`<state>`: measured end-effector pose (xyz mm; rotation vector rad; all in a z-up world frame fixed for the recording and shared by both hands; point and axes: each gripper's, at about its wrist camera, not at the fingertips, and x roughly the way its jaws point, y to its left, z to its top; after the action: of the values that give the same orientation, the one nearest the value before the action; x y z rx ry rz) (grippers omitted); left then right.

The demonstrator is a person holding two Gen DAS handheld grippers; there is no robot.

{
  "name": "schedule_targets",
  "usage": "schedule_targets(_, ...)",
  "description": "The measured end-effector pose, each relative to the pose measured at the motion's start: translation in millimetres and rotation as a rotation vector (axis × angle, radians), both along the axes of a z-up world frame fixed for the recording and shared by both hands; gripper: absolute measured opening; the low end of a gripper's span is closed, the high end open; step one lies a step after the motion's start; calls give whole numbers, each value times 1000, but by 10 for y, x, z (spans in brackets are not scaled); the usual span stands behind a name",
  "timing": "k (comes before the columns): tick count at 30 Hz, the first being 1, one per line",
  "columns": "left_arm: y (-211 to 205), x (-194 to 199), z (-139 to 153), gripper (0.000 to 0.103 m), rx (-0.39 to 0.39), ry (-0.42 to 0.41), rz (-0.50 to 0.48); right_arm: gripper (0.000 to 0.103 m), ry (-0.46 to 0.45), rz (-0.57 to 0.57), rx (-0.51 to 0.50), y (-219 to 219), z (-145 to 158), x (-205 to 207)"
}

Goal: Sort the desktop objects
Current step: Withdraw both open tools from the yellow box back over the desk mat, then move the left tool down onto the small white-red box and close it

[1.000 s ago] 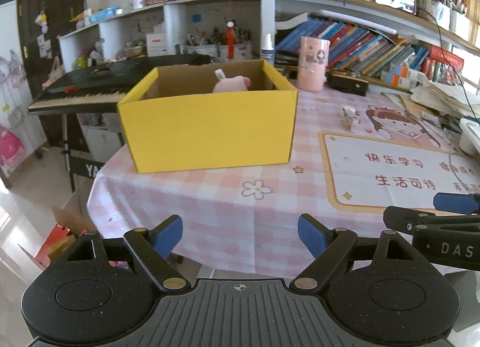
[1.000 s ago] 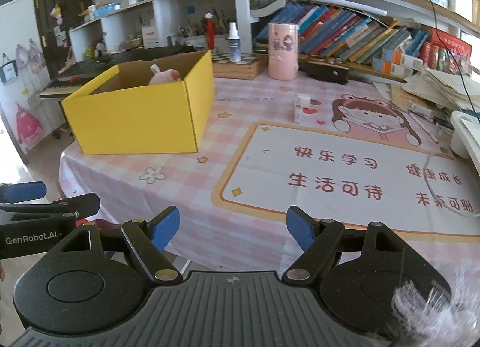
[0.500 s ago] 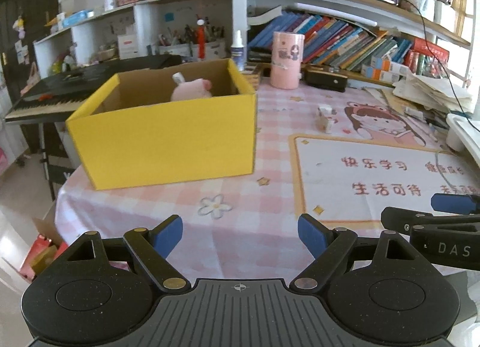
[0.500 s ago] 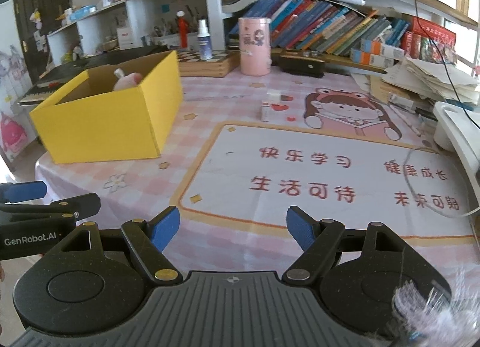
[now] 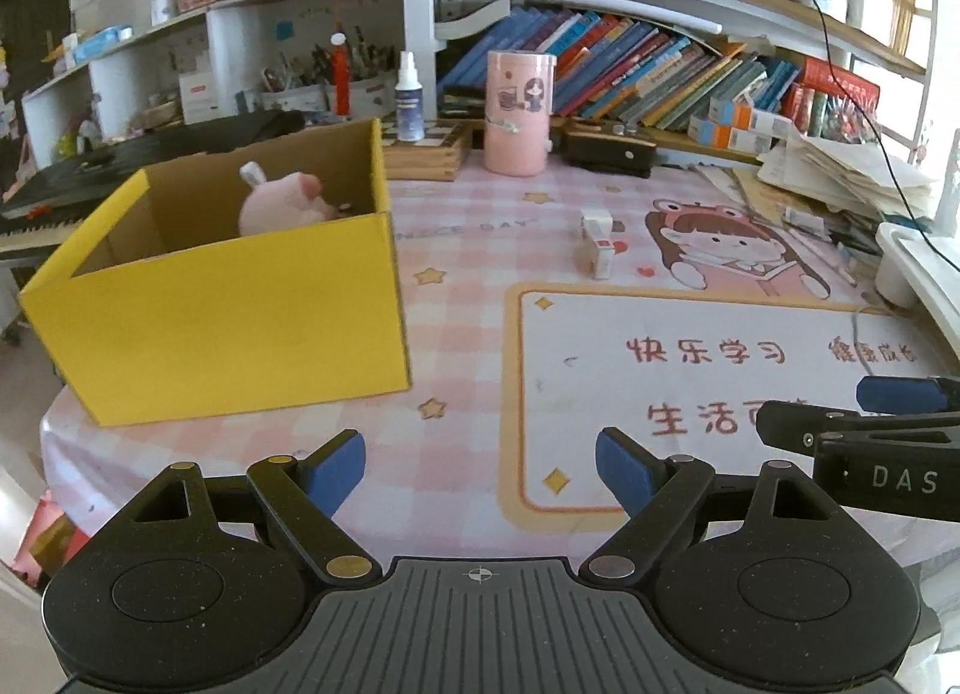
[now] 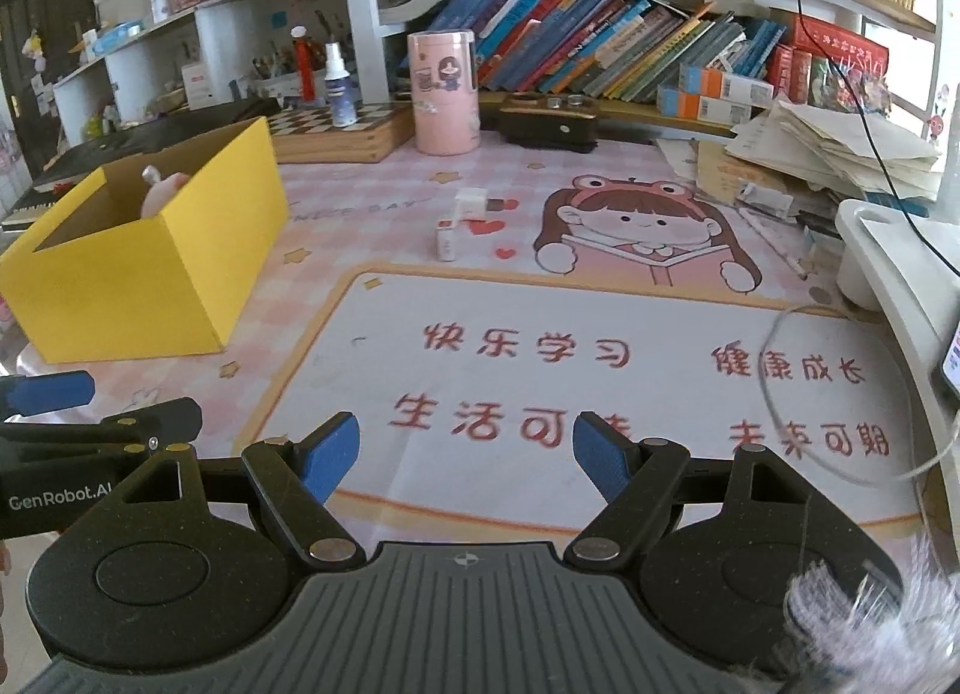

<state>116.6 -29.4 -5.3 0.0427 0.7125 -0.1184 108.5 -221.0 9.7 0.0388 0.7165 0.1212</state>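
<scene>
A yellow cardboard box (image 5: 228, 310) stands on the left of the pink checked table, with a pink plush toy (image 5: 282, 205) inside; the box also shows in the right wrist view (image 6: 150, 262). A small white item (image 5: 597, 241) lies mid-table, also seen in the right wrist view (image 6: 456, 226). My left gripper (image 5: 480, 466) is open and empty near the table's front edge. My right gripper (image 6: 465, 457) is open and empty over the printed mat (image 6: 600, 382), to the right of the left one.
A pink cylinder canister (image 6: 444, 93), a spray bottle (image 6: 339, 90), a chessboard box (image 6: 336, 132) and a black case (image 6: 549, 123) stand at the back. Paper stacks (image 6: 828, 147) and a white tray (image 6: 888, 268) lie right. Bookshelves behind.
Both grippers have swung right and moved forward over the table; the yellow box has shifted left in both views. Both stay open and empty.
</scene>
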Motion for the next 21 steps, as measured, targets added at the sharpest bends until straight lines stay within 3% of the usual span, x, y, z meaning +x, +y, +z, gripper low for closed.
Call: schedule_targets(21,-636,665,-21,86,1,9,19,77,19,23,24,-645,-41,764)
